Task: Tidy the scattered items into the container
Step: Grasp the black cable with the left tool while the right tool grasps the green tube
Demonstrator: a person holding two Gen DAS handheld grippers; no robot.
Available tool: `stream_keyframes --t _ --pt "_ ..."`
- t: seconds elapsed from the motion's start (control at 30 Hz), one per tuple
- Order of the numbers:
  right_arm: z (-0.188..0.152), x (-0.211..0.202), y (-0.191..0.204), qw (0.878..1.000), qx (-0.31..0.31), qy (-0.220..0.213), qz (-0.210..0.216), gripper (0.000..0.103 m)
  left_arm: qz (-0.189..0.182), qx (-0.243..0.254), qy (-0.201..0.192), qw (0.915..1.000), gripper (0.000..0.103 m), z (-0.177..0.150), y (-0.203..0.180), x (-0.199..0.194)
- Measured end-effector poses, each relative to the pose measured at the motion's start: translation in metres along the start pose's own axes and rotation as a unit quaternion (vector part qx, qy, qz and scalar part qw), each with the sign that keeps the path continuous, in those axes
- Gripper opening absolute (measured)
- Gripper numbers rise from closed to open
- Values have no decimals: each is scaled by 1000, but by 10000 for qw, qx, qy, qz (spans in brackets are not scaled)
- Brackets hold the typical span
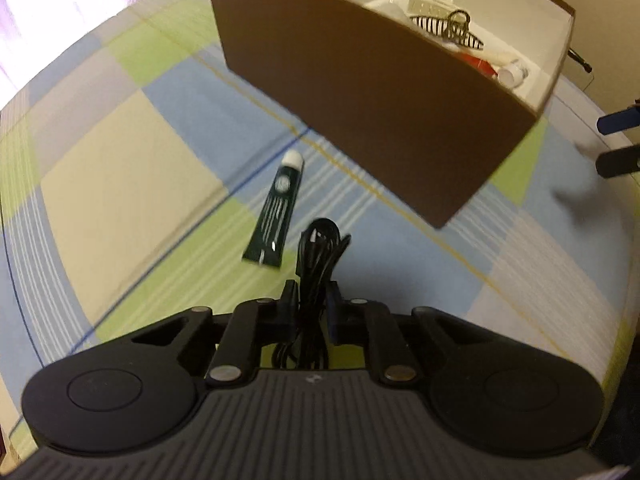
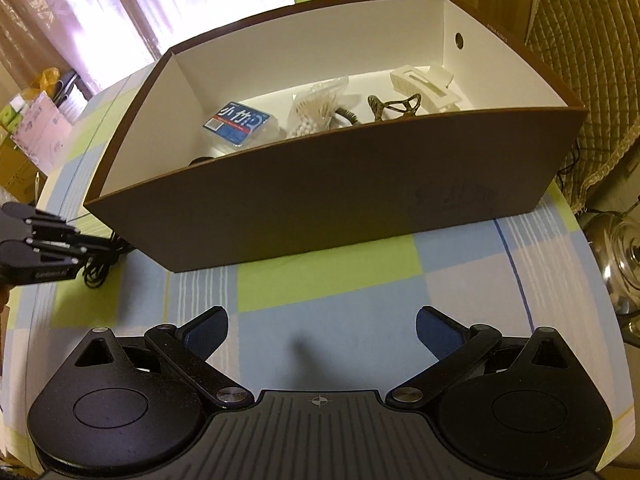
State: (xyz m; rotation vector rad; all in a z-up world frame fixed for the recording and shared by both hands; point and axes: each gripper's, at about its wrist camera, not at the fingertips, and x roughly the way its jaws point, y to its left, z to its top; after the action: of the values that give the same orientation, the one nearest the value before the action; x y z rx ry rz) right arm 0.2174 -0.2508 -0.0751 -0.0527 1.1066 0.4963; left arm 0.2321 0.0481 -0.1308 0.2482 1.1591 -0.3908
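- The left gripper (image 1: pixel 312 300) is pinching a bundled black cable (image 1: pixel 316 256) between nearly closed fingers, the coil sticking up past the fingertips and hanging above the checked cloth (image 1: pixel 120 168).
- The right gripper (image 2: pixel 322 332) is holding nothing, its blue-padded fingers (image 2: pixel 206 334) spread wide over the cloth, just short of the box's near wall.
- Just beyond the cable, a dark green tube (image 1: pixel 276 208) with a white cap is lying flat on the cloth, outside the brown box (image 1: pixel 360 112) and near its long side.
- The box is already carrying much of the clutter: a striped hair clip (image 1: pixel 444 32), a white hair clip (image 2: pixel 426 86), a bag of cotton swabs (image 2: pixel 314 110) and a blue-labelled packet (image 2: pixel 236 122) are sitting inside.
- By my reckoning the job is well advanced; the cable is waiting to go in and the tube is lying unpicked, the only loose task item I can see.
- The left wrist view is showing the tube and the grip on the cable; the right wrist view is missing the tube but is looking deeper into the box, and is catching the left gripper from the side at its left edge.
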Motion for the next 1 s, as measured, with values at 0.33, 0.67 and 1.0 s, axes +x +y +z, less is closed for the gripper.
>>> stream_keyframes --t 0.33,0.67,1.0 --pt "-5 1 13 9998 -159 50 111 103 39 -349 -75 9994 11 -11 -3 -1" --pt "-22 9 69 9971 -536 138 513 103 524 -1422 -384 9877 11 -71 37 -62" --pt "-22 32 177 9868 -1143 -142 1134 103 847 -1880 -567 9769 11 -117 87 -104"
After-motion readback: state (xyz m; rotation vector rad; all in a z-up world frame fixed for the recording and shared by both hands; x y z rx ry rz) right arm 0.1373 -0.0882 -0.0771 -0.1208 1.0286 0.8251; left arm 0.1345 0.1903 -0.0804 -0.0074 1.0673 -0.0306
